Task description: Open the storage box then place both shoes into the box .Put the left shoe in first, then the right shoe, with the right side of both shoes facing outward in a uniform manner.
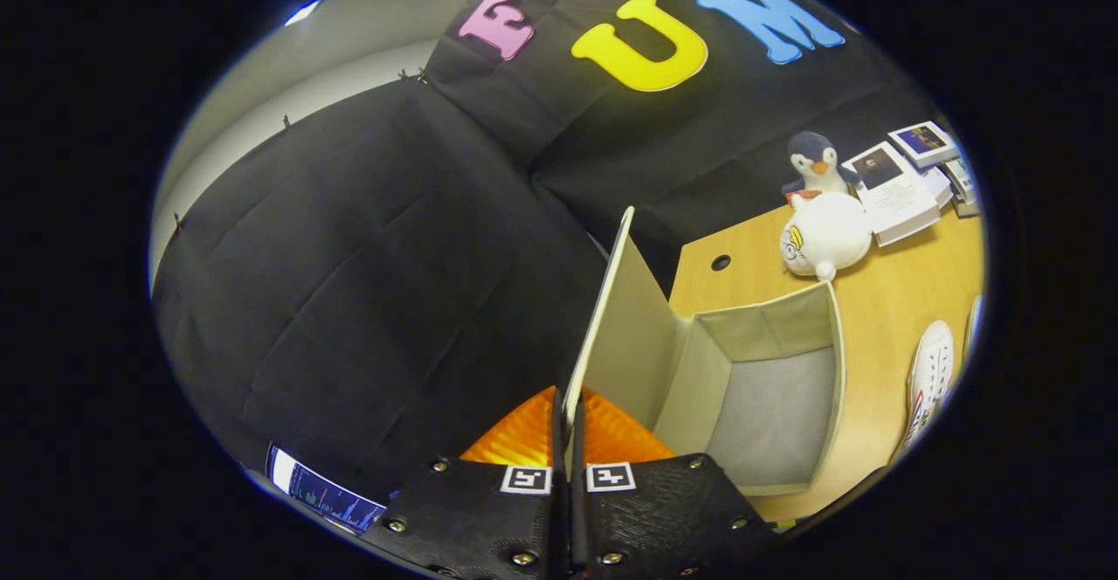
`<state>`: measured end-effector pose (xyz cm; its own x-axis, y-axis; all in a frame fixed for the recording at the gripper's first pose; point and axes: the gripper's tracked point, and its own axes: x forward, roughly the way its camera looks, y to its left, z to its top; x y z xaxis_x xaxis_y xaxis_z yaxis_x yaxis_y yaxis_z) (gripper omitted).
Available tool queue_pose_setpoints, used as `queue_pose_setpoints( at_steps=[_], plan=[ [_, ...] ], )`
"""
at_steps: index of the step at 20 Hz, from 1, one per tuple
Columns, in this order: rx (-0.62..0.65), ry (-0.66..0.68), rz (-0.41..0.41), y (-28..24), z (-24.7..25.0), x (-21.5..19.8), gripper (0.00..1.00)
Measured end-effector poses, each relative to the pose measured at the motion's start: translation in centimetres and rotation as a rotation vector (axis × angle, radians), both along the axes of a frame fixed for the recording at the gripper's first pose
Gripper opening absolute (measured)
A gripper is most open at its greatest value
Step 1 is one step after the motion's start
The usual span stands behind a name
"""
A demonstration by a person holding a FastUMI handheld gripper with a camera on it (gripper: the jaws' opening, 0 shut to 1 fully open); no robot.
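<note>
I've got the fingers [568, 440] pinched on the lid [611, 300] edge, lid raised near upright, so the storage box [769, 388] reads open and looks empty. Shoe steps not done: one white shoe [930, 370] lies on the tabletop [882, 300] just beside the box (second shoe only a sliver beyond it, can't tell left from right). Box's near wall sits behind my fingers.

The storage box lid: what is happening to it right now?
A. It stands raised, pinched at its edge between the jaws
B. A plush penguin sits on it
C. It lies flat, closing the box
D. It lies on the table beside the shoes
A: the lid stands upright over the open, empty storage box, its near edge clamped in the gripper, whose jaws are closed on it.
</note>
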<state>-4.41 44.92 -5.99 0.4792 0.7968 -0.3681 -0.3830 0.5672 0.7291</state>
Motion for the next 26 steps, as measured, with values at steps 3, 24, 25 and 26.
queue_pose_setpoints(
  at_steps=[3, 24, 25, 26],
  plan=[
    [-0.025, -0.06, 0.057, 2.9, -0.4, -0.5, 0.09],
    [-0.485, -0.37, -0.16, -18.8, -3.2, 5.4, 0.98],
    [-0.504, -0.366, -0.179, -20.2, -3.5, 5.6, 0.98],
    [-0.531, -0.363, -0.2, -21.8, -4.1, 5.9, 0.98]
  ],
)
